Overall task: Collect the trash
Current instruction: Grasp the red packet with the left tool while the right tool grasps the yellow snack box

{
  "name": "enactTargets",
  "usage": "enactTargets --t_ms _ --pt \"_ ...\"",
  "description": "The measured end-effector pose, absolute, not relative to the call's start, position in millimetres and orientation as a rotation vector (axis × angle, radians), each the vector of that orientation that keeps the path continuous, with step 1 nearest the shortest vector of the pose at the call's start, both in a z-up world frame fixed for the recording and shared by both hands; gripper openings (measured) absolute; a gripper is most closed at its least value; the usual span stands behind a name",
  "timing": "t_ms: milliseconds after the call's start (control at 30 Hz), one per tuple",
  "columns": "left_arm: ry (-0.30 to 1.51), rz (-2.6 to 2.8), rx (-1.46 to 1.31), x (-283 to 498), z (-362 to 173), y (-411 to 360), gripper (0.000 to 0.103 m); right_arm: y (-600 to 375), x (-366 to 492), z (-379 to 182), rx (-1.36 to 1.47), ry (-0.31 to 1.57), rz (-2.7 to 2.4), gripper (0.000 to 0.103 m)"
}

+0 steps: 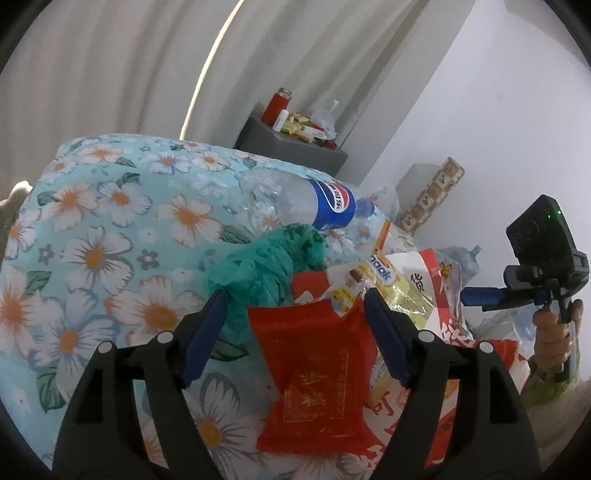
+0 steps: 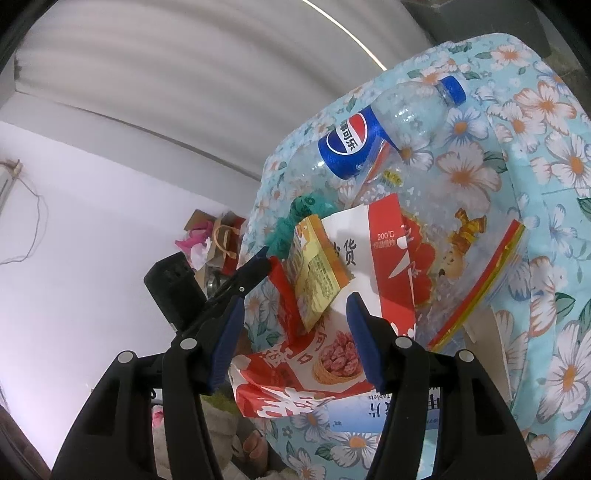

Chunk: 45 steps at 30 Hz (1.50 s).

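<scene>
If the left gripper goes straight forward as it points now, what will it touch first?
Most likely the red packet: it lies between the open fingers of the left gripper, directly ahead. Behind it are the green bag and the yellow wrapper. Depth is hard to judge through the fisheye.

Both views are lit softly and evenly, with a cool, slightly bluish cast and no hard shadows. A thin bright curved strip of light (image 1: 207, 70) arcs across the pale ribbed ceiling in the left wrist view and shows again as a narrow line (image 2: 347, 35) in the right wrist view. The plain white wall (image 1: 491, 110) is close to washed out. Strong fisheye bending curves straight lines, and a black vignette rings each frame. The clear plastic bottle with a blue label (image 2: 373, 136) carries small glints. The small cluttered grey cabinet (image 1: 291, 144) in the distance looks soft; detail smears toward the edges.
</scene>
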<state>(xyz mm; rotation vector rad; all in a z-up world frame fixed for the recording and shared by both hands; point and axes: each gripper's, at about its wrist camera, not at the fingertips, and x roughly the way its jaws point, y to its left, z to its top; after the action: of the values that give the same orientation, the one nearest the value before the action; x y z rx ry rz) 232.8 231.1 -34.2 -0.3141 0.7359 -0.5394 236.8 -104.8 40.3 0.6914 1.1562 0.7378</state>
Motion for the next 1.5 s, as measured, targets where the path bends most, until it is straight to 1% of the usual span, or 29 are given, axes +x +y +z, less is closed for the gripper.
enactTargets --t_ms 67,100,233,433,533,567,800,1133,1500 --pt "0.732 -0.551 -0.322 230 -34 232 0.067 -104 237 40 0.692 1.158 0.739 0.057" --pt "0.73 -0.56 -0.324 228 -33 233 0.062 -104 237 40 0.691 1.159 0.739 0.057" --pt "0.732 -0.567 -0.314 220 -34 235 0.051 -102 238 39 0.687 1.163 0.739 0.057" --pt "0.722 -0.567 -0.305 207 -33 237 0.043 -98 240 38 0.677 1.173 0.726 0.057" --pt "0.713 -0.565 -0.306 205 -33 237 0.041 -95 242 35 0.666 1.193 0.698 0.056" --pt "0.709 -0.563 -0.299 203 -33 236 0.041 -95 243 33 0.666 1.205 0.688 0.052" --pt "0.692 -0.563 -0.248 198 -29 229 0.039 -93 250 19 0.661 1.267 0.602 0.042" --pt "0.691 -0.562 -0.239 198 -29 228 0.039 -82 258 9 0.668 1.291 0.573 0.033" --pt "0.691 -0.562 -0.24 198 -29 228 0.039 -75 260 1 0.717 1.283 0.56 0.011"
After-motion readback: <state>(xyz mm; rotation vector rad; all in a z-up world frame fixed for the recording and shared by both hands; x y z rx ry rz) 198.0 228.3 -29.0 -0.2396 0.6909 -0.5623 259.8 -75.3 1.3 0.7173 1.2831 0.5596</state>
